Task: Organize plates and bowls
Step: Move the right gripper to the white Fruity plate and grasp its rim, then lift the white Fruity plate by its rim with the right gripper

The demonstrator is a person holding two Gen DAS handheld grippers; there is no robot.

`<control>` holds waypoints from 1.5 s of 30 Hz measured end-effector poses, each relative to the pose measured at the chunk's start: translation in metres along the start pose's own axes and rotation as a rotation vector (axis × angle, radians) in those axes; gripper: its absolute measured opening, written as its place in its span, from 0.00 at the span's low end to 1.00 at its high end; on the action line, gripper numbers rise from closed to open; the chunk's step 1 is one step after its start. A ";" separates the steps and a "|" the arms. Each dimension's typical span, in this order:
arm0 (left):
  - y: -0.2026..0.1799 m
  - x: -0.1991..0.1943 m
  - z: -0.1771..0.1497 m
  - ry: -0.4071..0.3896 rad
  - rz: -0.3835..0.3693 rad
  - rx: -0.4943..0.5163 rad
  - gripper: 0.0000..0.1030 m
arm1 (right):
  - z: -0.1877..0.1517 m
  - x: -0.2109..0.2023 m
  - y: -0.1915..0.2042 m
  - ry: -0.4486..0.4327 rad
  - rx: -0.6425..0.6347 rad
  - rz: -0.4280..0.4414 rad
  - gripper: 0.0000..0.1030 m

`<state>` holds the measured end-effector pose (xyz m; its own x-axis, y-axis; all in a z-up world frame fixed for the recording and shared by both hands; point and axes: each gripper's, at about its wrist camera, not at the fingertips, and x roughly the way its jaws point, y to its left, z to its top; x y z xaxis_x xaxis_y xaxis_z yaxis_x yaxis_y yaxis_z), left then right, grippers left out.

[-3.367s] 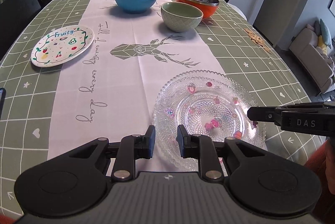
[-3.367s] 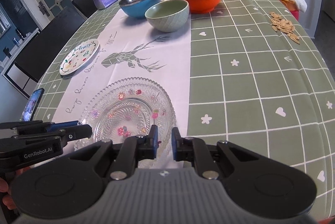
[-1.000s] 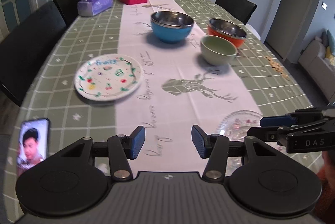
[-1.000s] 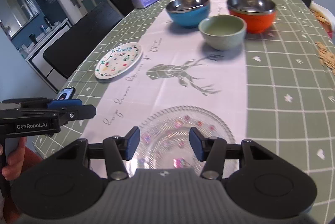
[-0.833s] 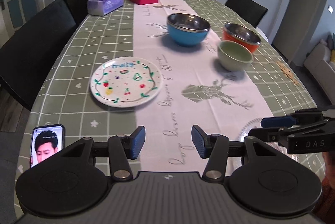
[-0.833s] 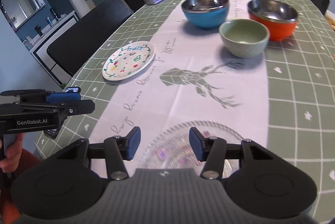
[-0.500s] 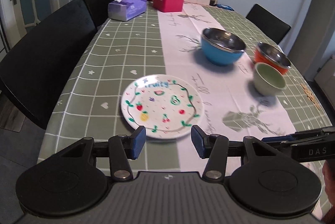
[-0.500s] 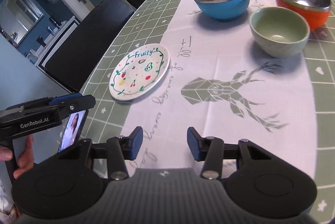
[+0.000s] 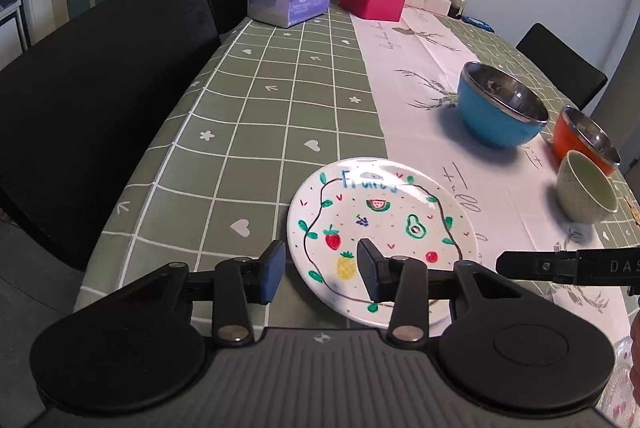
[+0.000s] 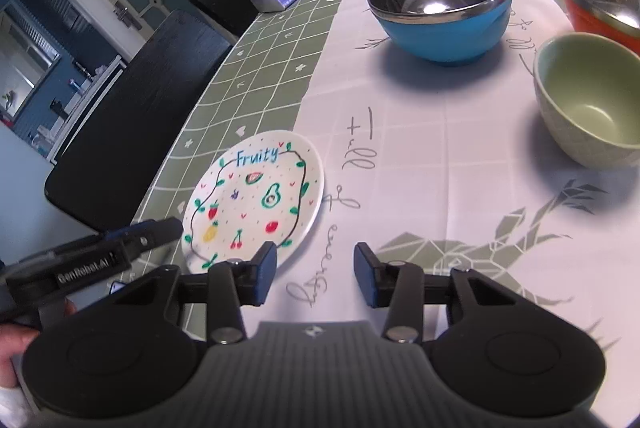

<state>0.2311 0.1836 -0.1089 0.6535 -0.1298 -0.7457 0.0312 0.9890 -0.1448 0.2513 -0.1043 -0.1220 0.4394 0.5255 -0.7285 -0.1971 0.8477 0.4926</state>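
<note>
The fruit-painted plate (image 9: 382, 224) lies flat on the surface, near its left edge, straddling the border between the green checked cloth and the pale runner (image 9: 420, 76). The coming move turns on how the plate's near-left rim sits against the left hand-held gripper (image 9: 320, 270): that rim falls in the gap between the two blue pads, the left pad over the cloth just outside the rim, the right pad over the painted face beside the pineapple. The jaws are closing, yet neither pad presses on the plate so far as the left wrist view shows; whether the pads are low enough to catch the rim cannot be told.

The right hand-held gripper (image 10: 315, 278) is a little farther off. In its own view the plate (image 10: 256, 196) lies ahead and to the left, its near-right rim just beside the left pad, while the gap between the pads holds only bare runner. These jaws are closing as well, on nothing.

A round plate has no long axis, so any part of the rim serves; the left hand is plainly the nearer. I judge the plate will be pinched at the rim from both sides.

The blue bowl (image 10: 440, 8), orange bowl (image 10: 604, 0) and green bowl (image 10: 592, 100) stand together farther along the runner, well apart from the plate.
</note>
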 end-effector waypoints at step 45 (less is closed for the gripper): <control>0.004 0.020 0.005 0.019 -0.020 -0.001 0.16 | 0.010 0.025 -0.010 0.001 0.089 0.045 0.07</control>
<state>0.2481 0.1856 -0.1212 0.6386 -0.1504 -0.7547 0.0433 0.9862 -0.1598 0.2730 -0.1009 -0.1404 0.4308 0.5633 -0.7050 -0.1379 0.8131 0.5655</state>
